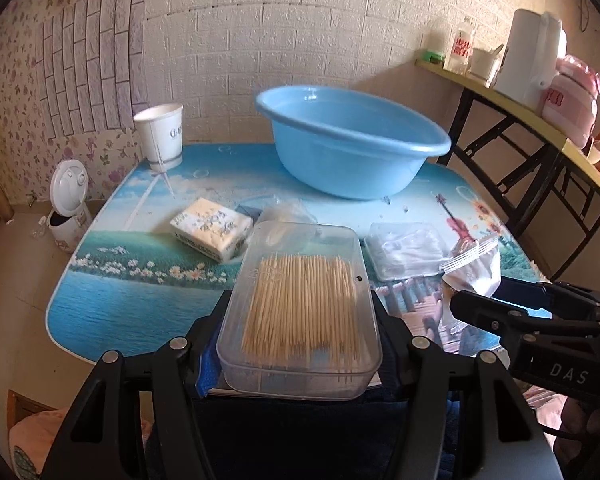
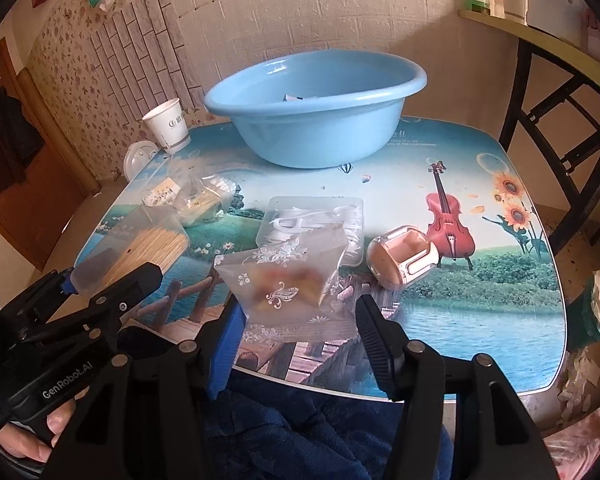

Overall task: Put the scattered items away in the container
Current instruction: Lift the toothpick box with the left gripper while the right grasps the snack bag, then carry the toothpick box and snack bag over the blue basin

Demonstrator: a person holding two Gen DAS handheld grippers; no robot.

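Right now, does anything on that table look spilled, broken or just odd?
Nothing is spilled or broken. The oddest thing is the blue basin: it sits tilted, not flat. The left gripper holds a clear toothpick box; the right gripper straddles a patterned snack bag.

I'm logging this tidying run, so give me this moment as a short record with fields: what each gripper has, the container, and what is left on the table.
left gripper: shut on the clear rectangular plastic box of wooden toothpicks, held above the table's near edge
right gripper: open around a frosted plastic bag with white floral print
container: light blue round plastic basin at the table's far side, something small and white inside
left on table: white paper cup, wrapped tissue pack, clear box of white floss picks, pink and clear case
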